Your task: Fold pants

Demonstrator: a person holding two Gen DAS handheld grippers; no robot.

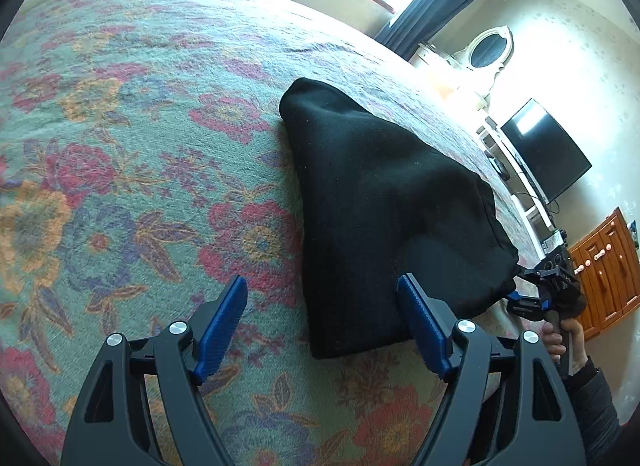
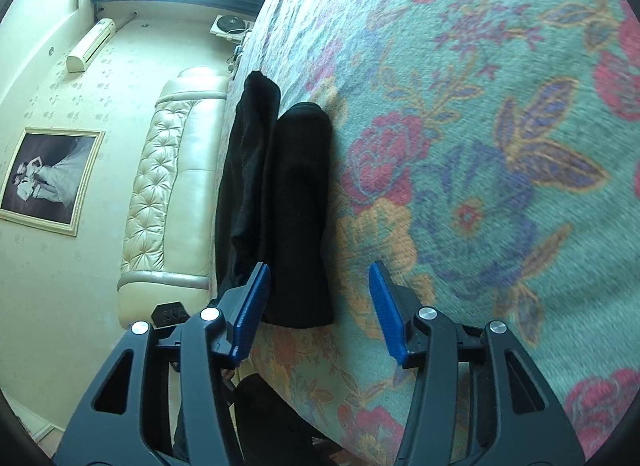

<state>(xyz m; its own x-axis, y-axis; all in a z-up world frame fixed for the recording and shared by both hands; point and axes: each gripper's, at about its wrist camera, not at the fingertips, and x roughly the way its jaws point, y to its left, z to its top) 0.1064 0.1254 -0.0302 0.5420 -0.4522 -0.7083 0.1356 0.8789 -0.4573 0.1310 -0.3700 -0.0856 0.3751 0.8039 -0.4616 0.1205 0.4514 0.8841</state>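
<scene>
Both tools, the left tool (image 1: 322, 320) and right tool (image 2: 320, 306), stand apart and empty over the black pants (image 1: 384, 205), which lie folded on the floral bed (image 1: 120, 145), soft, light and floppy, best pinched at a layered edge.

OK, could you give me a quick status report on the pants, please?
Left gripper and right gripper open, empty. Black pants folded on floral bedspread. Nothing obstructing.

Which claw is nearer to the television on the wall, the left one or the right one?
Right. The right claw is at the pants' edge on the television's side; the left claw, open, is at the opposite side, farther away.
</scene>
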